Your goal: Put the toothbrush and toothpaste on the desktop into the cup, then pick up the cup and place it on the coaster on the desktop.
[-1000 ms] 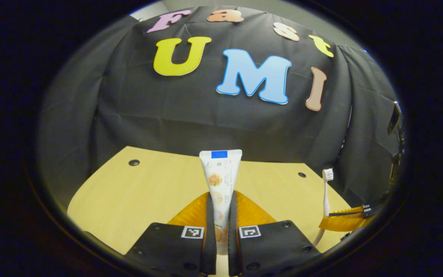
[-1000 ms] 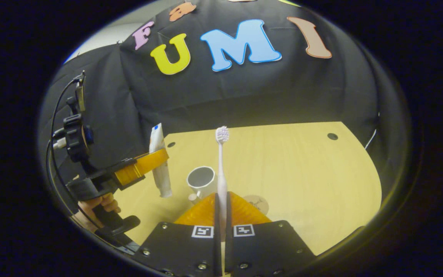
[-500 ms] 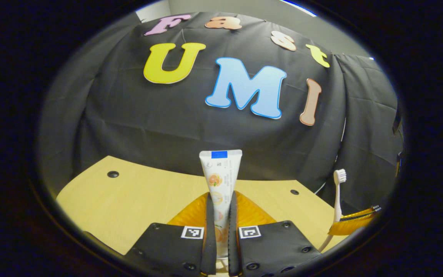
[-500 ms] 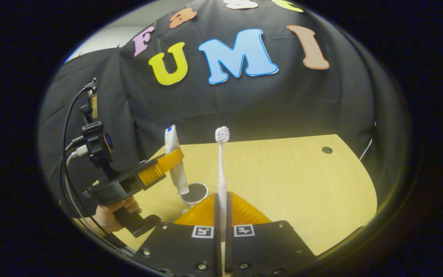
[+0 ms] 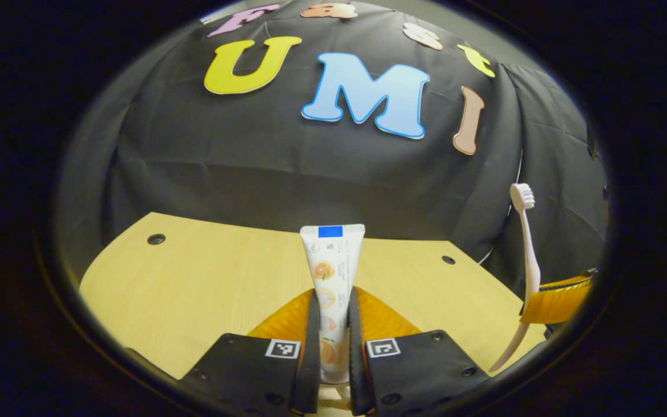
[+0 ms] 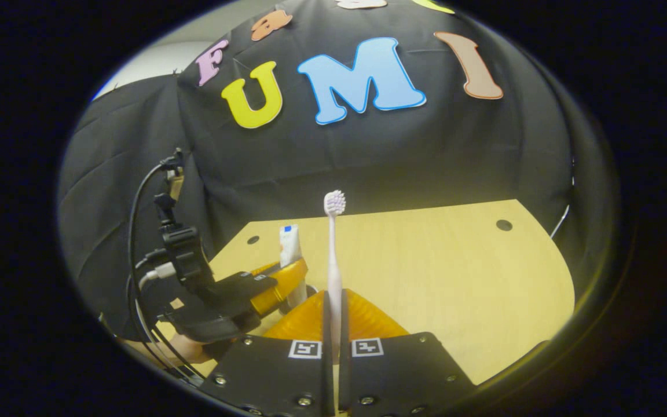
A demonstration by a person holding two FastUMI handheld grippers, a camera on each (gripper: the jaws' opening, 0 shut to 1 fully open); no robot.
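Toothpaste (image 5: 330, 272) lower, between left tongs (image 5: 331, 324)

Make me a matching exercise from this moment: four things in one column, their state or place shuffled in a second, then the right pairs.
Things:
1. toothpaste
2. toothbrush
3. desk
4. wall

States:
A. black cloth behind the desk
B. upright in the right gripper, bristles up
C. light wood, with small dark holes
D. clamped in the left gripper

Pairs: 1-D, 2-B, 3-C, 4-A
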